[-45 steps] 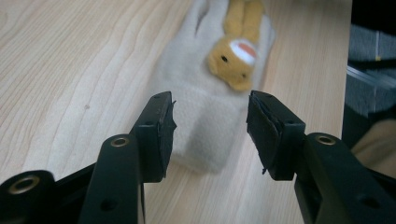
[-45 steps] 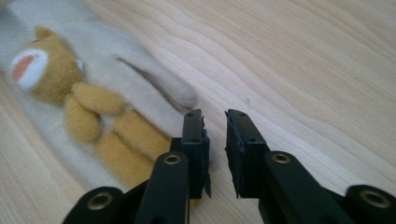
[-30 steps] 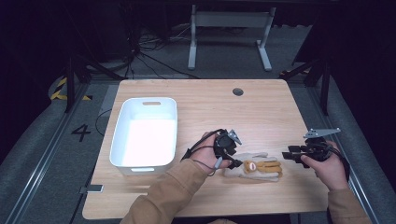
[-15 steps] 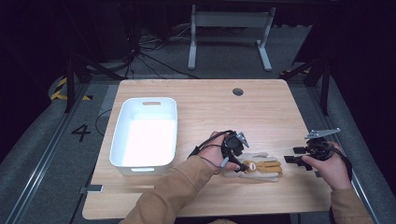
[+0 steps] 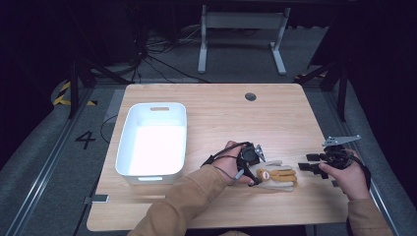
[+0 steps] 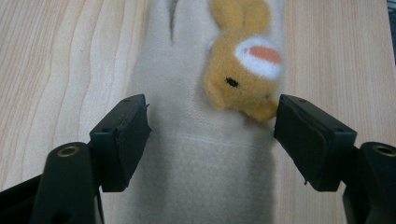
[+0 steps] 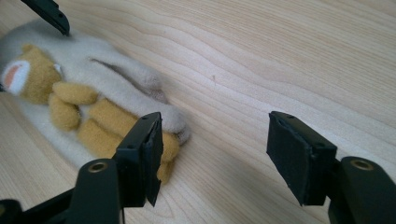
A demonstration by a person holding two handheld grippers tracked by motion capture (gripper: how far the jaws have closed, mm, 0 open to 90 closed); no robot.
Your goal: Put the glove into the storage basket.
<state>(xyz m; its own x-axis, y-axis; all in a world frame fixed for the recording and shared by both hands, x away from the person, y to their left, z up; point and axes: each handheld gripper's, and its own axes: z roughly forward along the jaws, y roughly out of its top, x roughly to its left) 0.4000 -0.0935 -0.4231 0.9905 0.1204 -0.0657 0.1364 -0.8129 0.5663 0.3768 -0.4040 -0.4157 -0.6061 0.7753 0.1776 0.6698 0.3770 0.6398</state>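
Two grippers work at the lower right of the high view, on a light wooden table (image 5: 211,105). A cream glove (image 5: 276,175) with a yellow plush animal sewn on it lies flat on the table in the lower middle right of that frame, fingers pointing to the right.

The left gripper (image 5: 249,169) sits over the cuff end of the glove. In the left gripper view the left gripper (image 6: 212,135) stands wide, with the cream cuff running up between the two black pads; its jaws have just been opening, and the pads are apart from the fabric on the left, while the right pad is just beside the plush animal's (image 6: 245,79) head. Nothing is clamped.

The right gripper (image 5: 309,162) is held near the fingertip end of the glove, at the right of the high view. In the right gripper view the right gripper (image 7: 212,154) is also wide, with bare table between its pads; the glove (image 7: 93,112) lies in the left half of that frame, its fingertips just beside the left pad.

A white bin (image 5: 153,140) stands at the left of the table, well apart from the glove.
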